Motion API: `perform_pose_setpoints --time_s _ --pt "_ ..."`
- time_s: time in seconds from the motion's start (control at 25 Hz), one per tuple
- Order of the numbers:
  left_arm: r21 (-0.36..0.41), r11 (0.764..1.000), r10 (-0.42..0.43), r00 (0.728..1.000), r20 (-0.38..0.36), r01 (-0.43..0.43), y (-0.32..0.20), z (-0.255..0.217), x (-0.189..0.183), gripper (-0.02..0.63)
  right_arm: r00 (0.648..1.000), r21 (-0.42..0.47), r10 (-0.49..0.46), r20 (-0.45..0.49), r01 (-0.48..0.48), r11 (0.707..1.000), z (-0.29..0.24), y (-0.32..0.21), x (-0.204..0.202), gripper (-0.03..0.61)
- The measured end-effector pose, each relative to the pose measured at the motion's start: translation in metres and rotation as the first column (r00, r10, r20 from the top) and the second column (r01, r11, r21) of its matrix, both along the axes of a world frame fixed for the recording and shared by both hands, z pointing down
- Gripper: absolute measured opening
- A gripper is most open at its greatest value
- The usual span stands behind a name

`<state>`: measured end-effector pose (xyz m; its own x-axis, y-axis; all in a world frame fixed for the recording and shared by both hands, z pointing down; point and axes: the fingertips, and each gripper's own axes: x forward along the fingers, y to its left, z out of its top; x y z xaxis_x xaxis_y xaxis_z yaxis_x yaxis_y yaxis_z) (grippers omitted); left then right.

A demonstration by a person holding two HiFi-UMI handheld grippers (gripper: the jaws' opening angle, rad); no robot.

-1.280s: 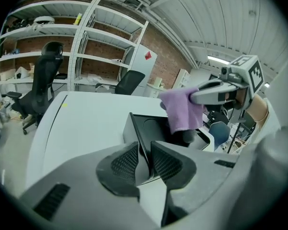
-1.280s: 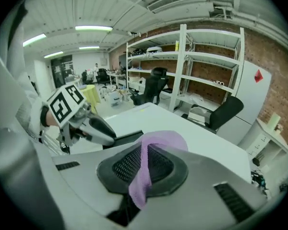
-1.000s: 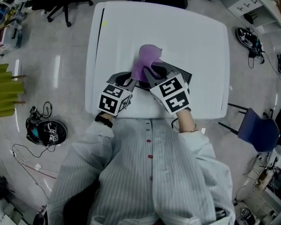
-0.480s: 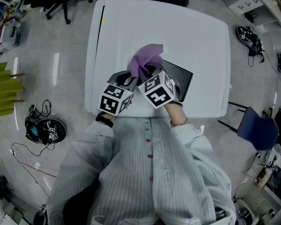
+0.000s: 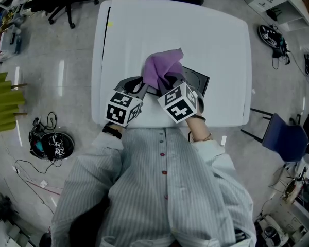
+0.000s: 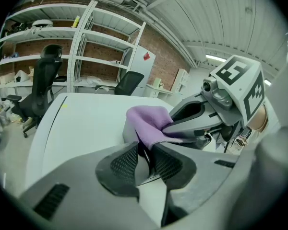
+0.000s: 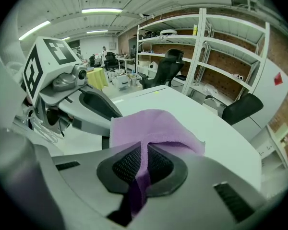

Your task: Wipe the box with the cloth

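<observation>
Pinches the purple cloth (image 5: pixel 164 68) fast in the right claw (image 7: pixel 145 164), angled down over the dark box (image 5: pixel 198 81) near the surface's (image 5: pixel 144 30) front edge. Clamps the box's left rim in the left claw (image 6: pixel 145 159), jaws nearly together, just beside.

Workshop-like lab, metal shelving (image 6: pixel 103 42); office chairs (image 6: pixel 44 83), brick wall (image 6: pixel 166 64)

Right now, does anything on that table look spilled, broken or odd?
Nothing stands out. The right gripper pinches the purple cloth over the dark box, whose edge the left gripper clamps, on the white table.
</observation>
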<state>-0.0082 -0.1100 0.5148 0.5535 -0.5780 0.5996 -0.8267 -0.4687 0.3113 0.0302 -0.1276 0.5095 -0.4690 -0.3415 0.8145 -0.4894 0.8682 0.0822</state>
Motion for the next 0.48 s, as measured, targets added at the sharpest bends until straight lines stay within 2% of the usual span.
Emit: perform_pose_setpoints --time_s 0.32,0.48 --pt "-0.005 1.0 0.004 1.0 0.011 -0.003 0.001 -0.001 0.002 0.067 0.999 0.01 0.023 -0.038 -0.023 1.0 -0.001 0.005 0.034 0.023" --pt "-0.011 1.0 0.005 1.0 0.014 -0.005 0.0 0.001 0.002 0.067 0.995 0.02 0.01 -0.094 -0.008 1.0 0.0 0.009 0.045 0.023"
